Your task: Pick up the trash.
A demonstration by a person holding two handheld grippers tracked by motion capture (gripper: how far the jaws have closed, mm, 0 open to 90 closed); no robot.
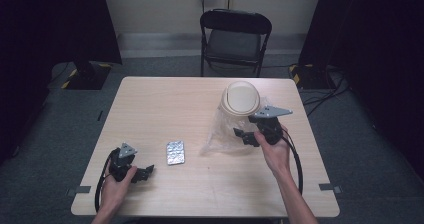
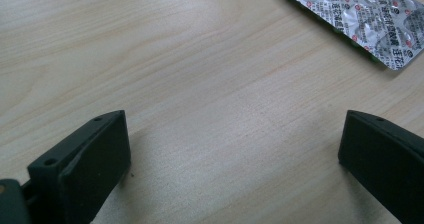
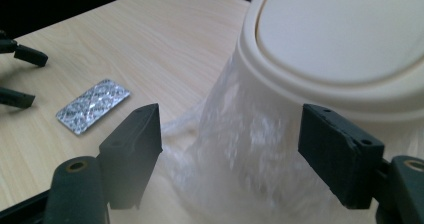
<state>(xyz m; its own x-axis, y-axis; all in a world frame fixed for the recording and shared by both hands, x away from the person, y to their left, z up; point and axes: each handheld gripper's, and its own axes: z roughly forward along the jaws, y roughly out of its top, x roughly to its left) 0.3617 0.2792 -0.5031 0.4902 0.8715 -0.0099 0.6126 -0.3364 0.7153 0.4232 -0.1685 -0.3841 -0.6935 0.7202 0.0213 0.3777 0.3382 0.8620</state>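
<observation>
The right gripper [image 3: 230, 149] has its black jaws parted around a clear crinkled plastic bag [image 3: 245, 149] hanging from a cream round bin [image 3: 340, 39], pads not touching. The left gripper [image 2: 232, 159] rests open on the table.

Wooden table [image 1: 165, 104], blister pack [image 1: 175, 152], clear bag [image 1: 222, 134]

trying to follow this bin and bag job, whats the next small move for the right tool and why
Probably ease the right tool forward and close it on the clear plastic bag. The film lies between its open jaws, just under the cream bin, but the pads do not look pressed on it yet. The left tool rests open on the table, near the blister pack.
</observation>
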